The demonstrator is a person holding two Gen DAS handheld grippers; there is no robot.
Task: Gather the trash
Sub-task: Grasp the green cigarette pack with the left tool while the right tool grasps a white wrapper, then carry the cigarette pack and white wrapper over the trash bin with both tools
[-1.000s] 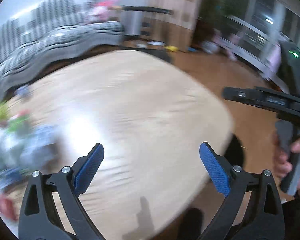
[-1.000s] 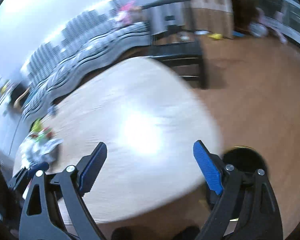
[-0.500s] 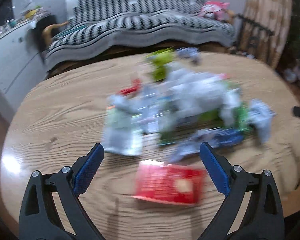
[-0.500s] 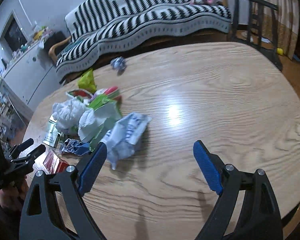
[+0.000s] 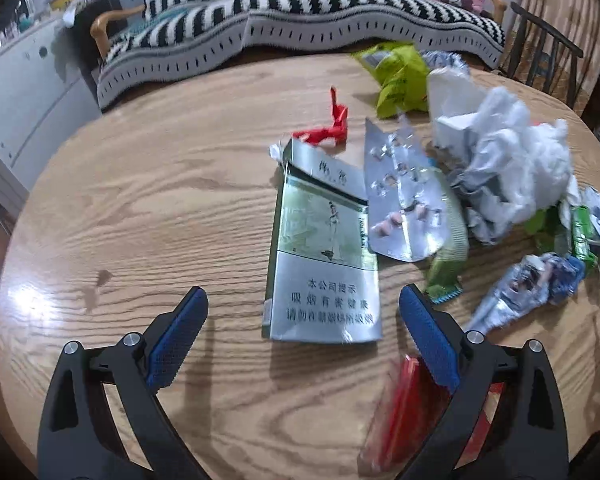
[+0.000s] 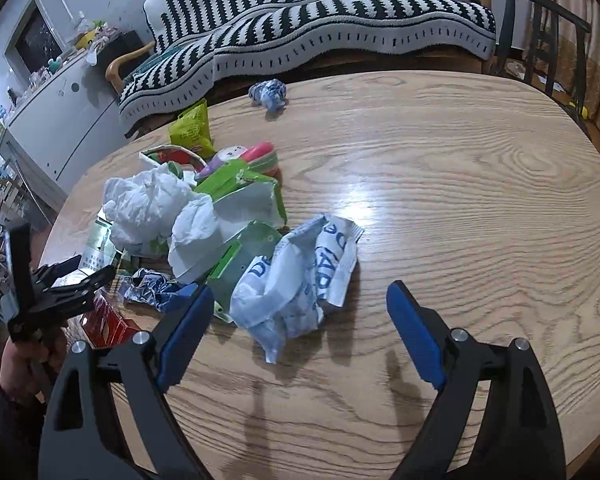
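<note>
We see an oval wood-grain desk (image 6: 460, 208) with trash piled toward one side. Directly on it: flattened silver cigarette pack (image 5: 324, 256), red wrapper scrap (image 5: 332, 128), lime-green bag (image 5: 400, 76), blue-and-silver foil wrapper (image 5: 528, 288), red box (image 6: 108, 322) at the near edge, white-and-blue crumpled bag (image 6: 300, 280). A small blue-white wad (image 6: 270, 94) sits well apart near the far edge.
</note>
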